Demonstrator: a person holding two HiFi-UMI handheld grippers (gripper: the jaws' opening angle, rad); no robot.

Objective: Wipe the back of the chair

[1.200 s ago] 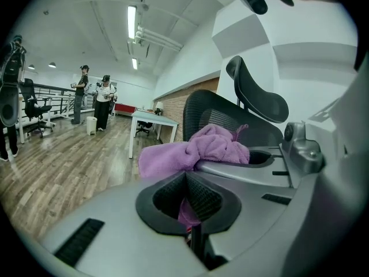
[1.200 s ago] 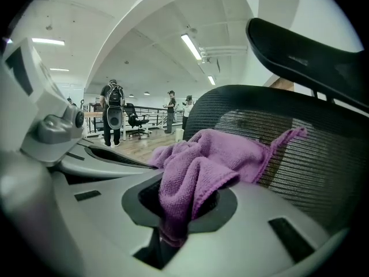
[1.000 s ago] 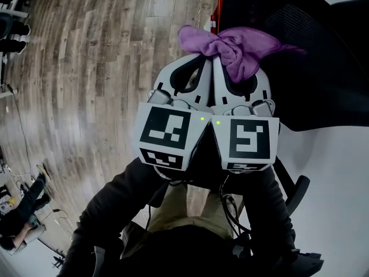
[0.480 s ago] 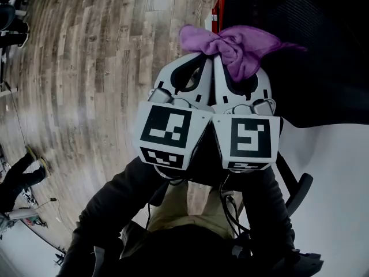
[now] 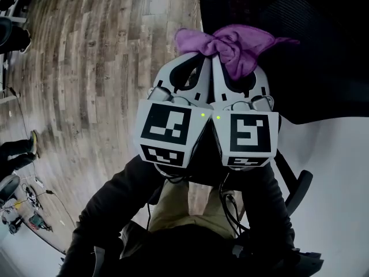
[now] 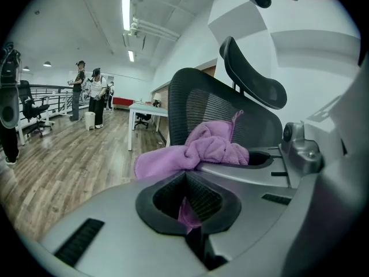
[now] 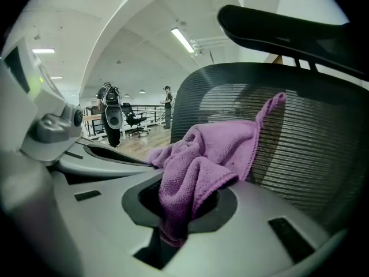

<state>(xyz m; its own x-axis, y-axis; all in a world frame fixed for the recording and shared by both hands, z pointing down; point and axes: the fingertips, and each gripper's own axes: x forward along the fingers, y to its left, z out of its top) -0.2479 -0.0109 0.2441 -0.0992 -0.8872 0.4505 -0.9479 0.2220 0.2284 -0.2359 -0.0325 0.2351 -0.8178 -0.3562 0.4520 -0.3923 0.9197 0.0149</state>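
Head view has the two grippers side by side and touching at the centre, the left gripper (image 5: 200, 62) and the right gripper (image 5: 218, 59) both pointing to 12 o'clock. The purple cloth (image 5: 233, 48) bunches at their tips, at the near edge of the black mesh chair back (image 5: 323, 56), which fills 12 to 3 o'clock. Wood floor (image 5: 98, 56) lies open from 8 to 11 o'clock.

In the right gripper view the fingers are clenched on a thick fold of the cloth. Its loose corner points to 2 o'clock in front of the mesh, and the headrest (image 7: 288, 27) overhangs at 1 o'clock.

In the left gripper view the fingers are closed on what looks like a thin fold of the same cloth. The rest is heaped at 12 o'clock. The chair's left edge stands free, with open floor at 9 o'clock and people (image 6: 95, 94) far off at 10 o'clock.
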